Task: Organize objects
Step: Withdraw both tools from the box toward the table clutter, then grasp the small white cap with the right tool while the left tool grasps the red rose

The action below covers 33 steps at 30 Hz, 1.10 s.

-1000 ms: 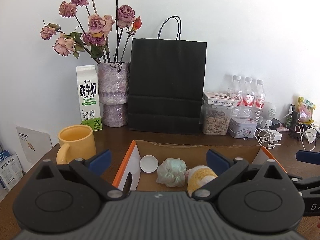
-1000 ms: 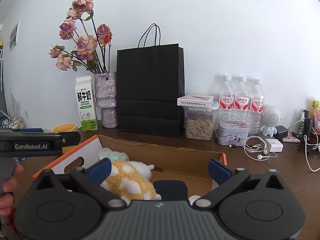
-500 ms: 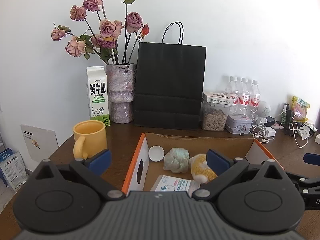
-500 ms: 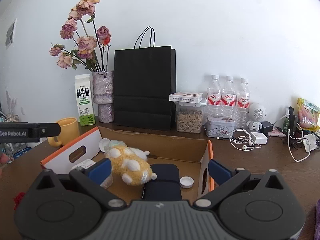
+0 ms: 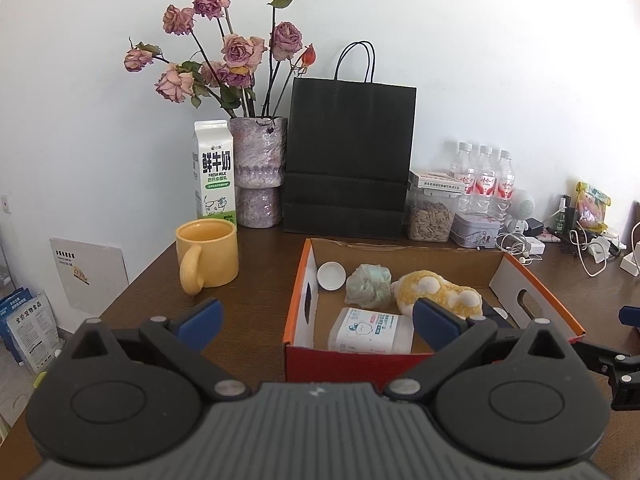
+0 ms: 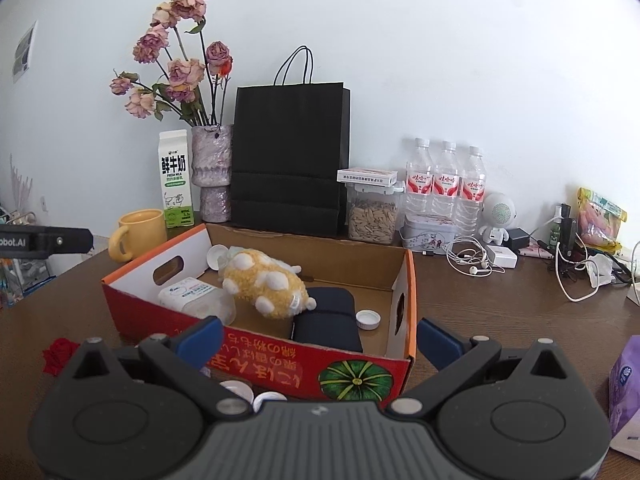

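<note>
Dark brown wooden worktop point(image 6: 500, 312) carries the open cardboard box with orange-red outer walls point(image 6: 256, 354) — it sits straight ahead of both pairs of tongs, long axis running left to right across the right wrist view.

Left tongs point(image 5: 318, 322): spread wide, nothing between the blue pads. Right tongs point(image 6: 318, 338): likewise spread and empty, hanging just short of the box's near wall.

Inside the box: navy padded pouch point(image 6: 326, 320), yellow plush toy with white spots point(image 6: 266, 288), white wet-wipe packet point(image 5: 370, 330), white bottle cap point(image 6: 368, 319).

Loose white caps point(image 6: 252, 394) lie on the worktop outside the near wall, directly under the right tongs — judged nearer to the right hand.

Legible: milk carton point(image 5: 215, 170) "鲜牛奶 FRESH MILK"; left tool's arm in the right view "obot.AI"; box front has inverted Chinese characters, not readable, and a pumpkin print.
</note>
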Each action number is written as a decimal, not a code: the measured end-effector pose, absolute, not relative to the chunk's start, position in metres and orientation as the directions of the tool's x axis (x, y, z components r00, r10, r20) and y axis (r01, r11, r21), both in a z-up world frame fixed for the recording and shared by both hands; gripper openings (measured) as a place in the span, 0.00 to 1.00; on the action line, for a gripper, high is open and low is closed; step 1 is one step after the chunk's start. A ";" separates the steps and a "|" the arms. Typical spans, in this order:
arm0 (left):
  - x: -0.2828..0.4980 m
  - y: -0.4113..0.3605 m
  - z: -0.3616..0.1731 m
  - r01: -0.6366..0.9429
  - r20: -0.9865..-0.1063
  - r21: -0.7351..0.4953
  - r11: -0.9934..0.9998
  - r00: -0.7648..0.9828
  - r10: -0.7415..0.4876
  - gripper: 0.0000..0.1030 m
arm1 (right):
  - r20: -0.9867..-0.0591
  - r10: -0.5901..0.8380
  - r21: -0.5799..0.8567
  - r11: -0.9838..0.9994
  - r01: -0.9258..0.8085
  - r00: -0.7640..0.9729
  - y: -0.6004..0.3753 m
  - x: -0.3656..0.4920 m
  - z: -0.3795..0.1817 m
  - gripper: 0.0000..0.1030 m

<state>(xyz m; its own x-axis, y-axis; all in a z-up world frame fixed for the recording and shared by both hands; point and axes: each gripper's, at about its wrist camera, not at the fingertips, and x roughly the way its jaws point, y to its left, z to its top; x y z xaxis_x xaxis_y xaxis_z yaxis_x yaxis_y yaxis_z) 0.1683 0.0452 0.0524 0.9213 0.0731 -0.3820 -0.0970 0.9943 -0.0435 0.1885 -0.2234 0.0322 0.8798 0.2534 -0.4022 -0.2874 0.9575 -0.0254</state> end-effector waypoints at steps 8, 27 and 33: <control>0.139 0.066 0.033 -0.126 -0.420 -0.036 0.991 0.902 0.099 1.00 | -0.439 0.232 -0.032 0.961 -0.274 0.868 -0.235 0.162 0.018 1.00; 0.124 0.090 -0.017 -0.172 -0.524 -0.071 0.983 0.845 0.110 1.00 | -0.607 0.160 -0.013 0.977 -0.211 0.779 -0.269 0.179 -0.042 0.88; 0.128 0.088 -0.023 -0.175 -0.537 -0.074 0.982 0.837 0.109 1.00 | -0.620 0.194 0.006 0.970 -0.243 0.761 -0.266 0.202 -0.048 0.62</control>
